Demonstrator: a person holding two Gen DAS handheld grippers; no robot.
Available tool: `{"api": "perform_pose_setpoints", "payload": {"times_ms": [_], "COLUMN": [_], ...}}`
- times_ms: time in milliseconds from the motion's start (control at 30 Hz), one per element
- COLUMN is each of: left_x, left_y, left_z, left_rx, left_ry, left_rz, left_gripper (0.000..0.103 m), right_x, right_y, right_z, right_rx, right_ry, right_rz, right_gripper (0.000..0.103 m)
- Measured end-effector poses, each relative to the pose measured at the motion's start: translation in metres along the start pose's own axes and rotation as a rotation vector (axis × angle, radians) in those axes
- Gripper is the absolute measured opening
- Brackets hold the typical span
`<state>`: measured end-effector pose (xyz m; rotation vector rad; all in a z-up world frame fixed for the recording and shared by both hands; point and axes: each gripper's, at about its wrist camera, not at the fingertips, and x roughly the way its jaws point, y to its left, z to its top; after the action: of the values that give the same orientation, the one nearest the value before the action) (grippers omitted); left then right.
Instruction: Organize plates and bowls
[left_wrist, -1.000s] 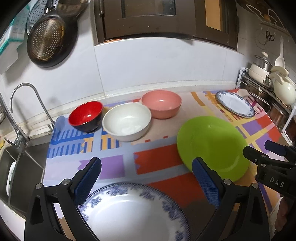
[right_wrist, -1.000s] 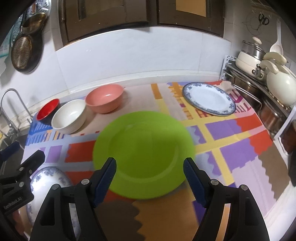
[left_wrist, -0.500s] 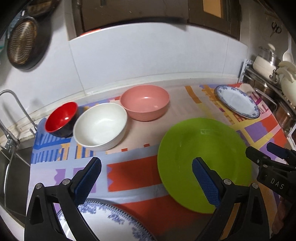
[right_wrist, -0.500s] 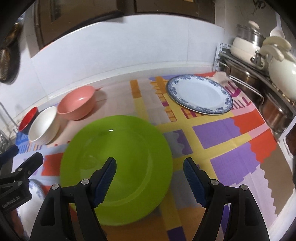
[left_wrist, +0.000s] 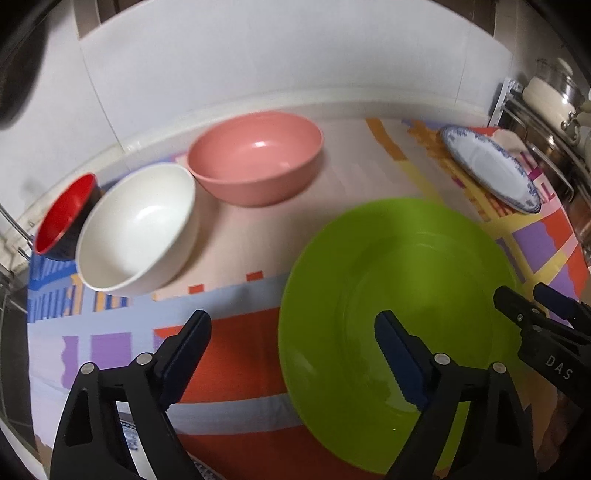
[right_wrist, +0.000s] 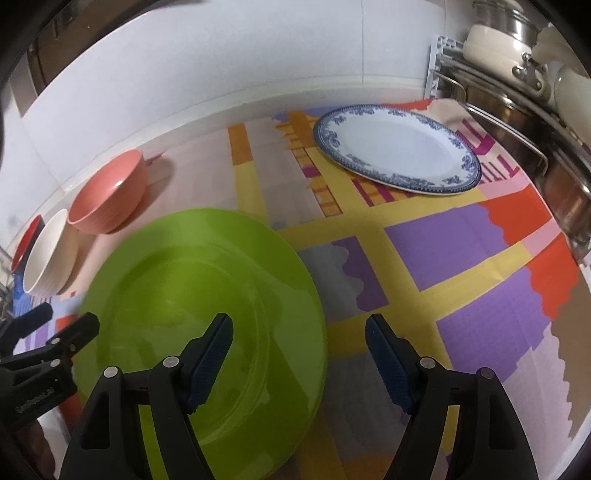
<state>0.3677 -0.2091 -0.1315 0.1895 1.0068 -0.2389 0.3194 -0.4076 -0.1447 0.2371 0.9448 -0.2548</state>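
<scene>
A large green plate (left_wrist: 399, 295) (right_wrist: 192, 317) lies flat on the patterned mat. My left gripper (left_wrist: 295, 354) stands open over the plate's left rim, holding nothing. My right gripper (right_wrist: 299, 354) hovers open over the plate's right rim, also holding nothing. Behind the green plate sit a pink bowl (left_wrist: 255, 157) (right_wrist: 109, 194), a white bowl (left_wrist: 138, 229) (right_wrist: 48, 254) and a red bowl (left_wrist: 66, 218) (right_wrist: 26, 242) in a row. A blue-rimmed white plate (left_wrist: 491, 166) (right_wrist: 395, 147) lies at the far right. Another blue-patterned plate's edge (left_wrist: 129, 439) shows under my left gripper.
A colourful mat (right_wrist: 461, 236) covers the counter up to the white tiled wall. A metal rack with pots (right_wrist: 517, 74) (left_wrist: 550, 99) stands at the right end. The sink edge (left_wrist: 11, 266) is at the far left.
Both grippers have moved forward and lower toward the green plate, which looks larger. The near blue plate has slid almost out of the left view. Both grippers stay open.
</scene>
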Motion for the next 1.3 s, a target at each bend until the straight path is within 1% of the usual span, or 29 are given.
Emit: {"api": "perform_pose_setpoints", "payload": {"times_ms": [100,200,300,333,400,467,533,567,767,867,1133,1300], "left_x": [0.01,0.017,0.021,0.022,0.025,0.025,0.025,0.024,0.022,0.017,-0.01,-0.031], "left_y": [-0.001,-0.002,-0.001,-0.001,0.0,0.001,-0.001,-0.001,-0.003,-0.003,0.004,0.014], "left_z": [-0.002,-0.002,-0.002,-0.002,-0.002,-0.001,-0.001,-0.001,-0.001,-0.001,-0.007,-0.018], "left_rx": [-0.003,-0.005,-0.011,-0.012,-0.016,-0.023,-0.023,-0.025,-0.029,-0.024,-0.049,-0.085], "left_ry": [0.035,0.057,0.069,0.071,0.081,0.079,0.079,0.08,0.076,0.061,-0.001,-0.036], "left_rz": [-0.012,-0.024,-0.032,-0.035,-0.041,-0.054,-0.074,-0.08,-0.067,-0.053,-0.021,0.016], "left_gripper": [0.081,0.077,0.069,0.064,0.057,0.053,0.045,0.042,0.041,0.04,0.04,0.04], "right_x": [0.005,0.009,0.01,0.01,0.009,0.009,0.008,0.008,0.006,0.003,-0.02,-0.034], "right_y": [0.0,0.0,0.001,0.001,0.002,0.003,0.003,0.004,0.002,0.002,0.011,0.022], "right_z": [-0.001,-0.002,-0.002,-0.002,-0.002,-0.001,-0.001,-0.001,-0.001,-0.001,-0.003,-0.006], "right_rx": [-0.001,-0.003,-0.007,-0.009,-0.015,-0.018,-0.019,-0.018,-0.003,0.0,-0.033,-0.067], "right_ry": [0.013,0.027,0.033,0.031,0.028,0.028,0.025,0.024,0.037,0.04,0.007,-0.006], "right_rz": [0.0,0.004,0.003,0.001,-0.001,0.009,0.028,0.027,0.032,0.037,0.061,0.098], "right_gripper": [0.073,0.066,0.064,0.06,0.055,0.051,0.043,0.042,0.041,0.041,0.041,0.041]}}
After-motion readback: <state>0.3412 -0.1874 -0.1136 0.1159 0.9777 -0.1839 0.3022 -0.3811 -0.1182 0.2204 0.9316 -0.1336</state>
